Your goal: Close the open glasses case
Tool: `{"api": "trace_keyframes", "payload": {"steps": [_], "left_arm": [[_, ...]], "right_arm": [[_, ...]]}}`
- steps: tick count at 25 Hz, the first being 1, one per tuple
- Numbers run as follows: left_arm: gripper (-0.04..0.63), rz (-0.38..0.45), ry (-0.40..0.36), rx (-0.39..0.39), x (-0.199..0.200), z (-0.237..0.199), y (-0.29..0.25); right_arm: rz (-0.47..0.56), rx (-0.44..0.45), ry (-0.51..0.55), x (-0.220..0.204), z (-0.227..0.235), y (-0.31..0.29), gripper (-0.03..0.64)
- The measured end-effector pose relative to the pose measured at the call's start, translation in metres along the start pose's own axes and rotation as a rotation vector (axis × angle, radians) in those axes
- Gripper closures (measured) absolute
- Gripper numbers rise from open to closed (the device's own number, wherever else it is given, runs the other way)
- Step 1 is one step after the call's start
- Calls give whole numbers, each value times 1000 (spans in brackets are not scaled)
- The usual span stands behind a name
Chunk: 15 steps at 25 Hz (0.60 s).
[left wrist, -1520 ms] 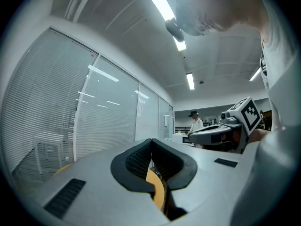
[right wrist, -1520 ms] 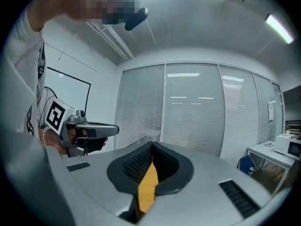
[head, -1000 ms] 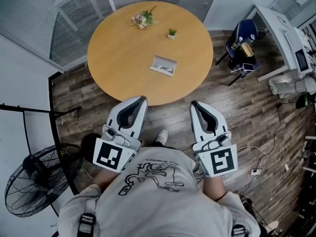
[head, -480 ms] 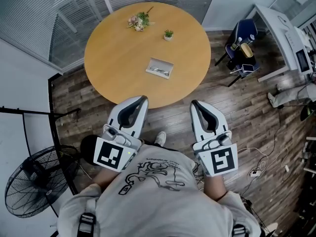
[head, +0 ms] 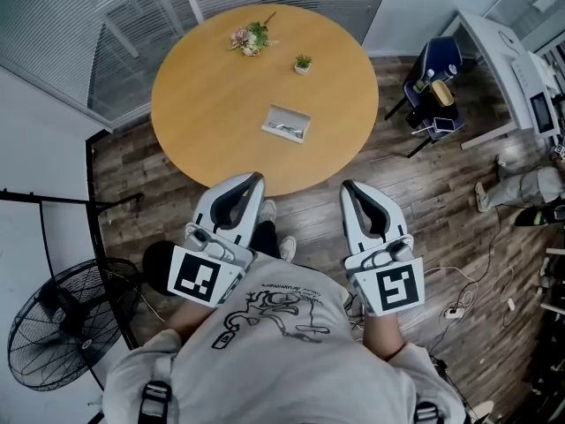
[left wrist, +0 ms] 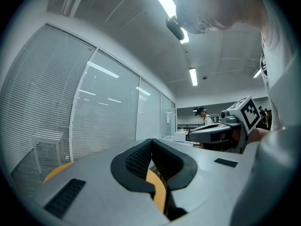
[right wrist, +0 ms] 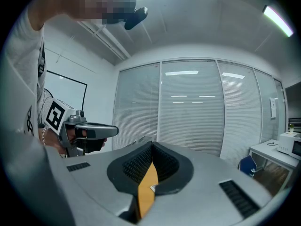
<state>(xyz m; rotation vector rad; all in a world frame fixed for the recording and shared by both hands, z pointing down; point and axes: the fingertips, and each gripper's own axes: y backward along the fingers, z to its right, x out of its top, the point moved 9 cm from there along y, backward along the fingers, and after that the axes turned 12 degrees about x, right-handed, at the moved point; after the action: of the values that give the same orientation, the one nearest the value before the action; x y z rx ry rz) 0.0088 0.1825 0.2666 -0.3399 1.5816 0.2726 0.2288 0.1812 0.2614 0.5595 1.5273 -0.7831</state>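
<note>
- The round wooden table [head: 203, 95] stands straight ahead of the person, and both grippers are held short of its near edge, over the wood floor [head: 424, 201].
- The left gripper [head: 254, 180] has its jaws pressed together with nothing between them. Its own view shows only the office wall and a sliver of tabletop past the tips.
- The right gripper [head: 350, 187] is likewise closed and empty, level with the left one and pointing the same way.
- The glasses case [head: 287, 123] lies open on the near half of the table, well apart from both grippers. It is forward of them and between their two lines, a little toward the left one, so the left gripper looks the nearer.
- Its long axis runs crosswise to the reach, tilted slightly, with the left end farther away.
- A flower sprig [head: 251, 36] and a small potted plant [head: 303, 62] sit at the far side, clear of the path.
</note>
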Motion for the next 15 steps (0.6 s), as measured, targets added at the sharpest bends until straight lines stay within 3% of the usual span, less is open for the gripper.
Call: {"api": "trace_keyframes", "payload": {"steps": [15], "left_arm": [[574, 16, 6, 0, 3, -47, -35]], "right_arm": [[-1, 0, 15, 12, 16, -55, 607]]}}
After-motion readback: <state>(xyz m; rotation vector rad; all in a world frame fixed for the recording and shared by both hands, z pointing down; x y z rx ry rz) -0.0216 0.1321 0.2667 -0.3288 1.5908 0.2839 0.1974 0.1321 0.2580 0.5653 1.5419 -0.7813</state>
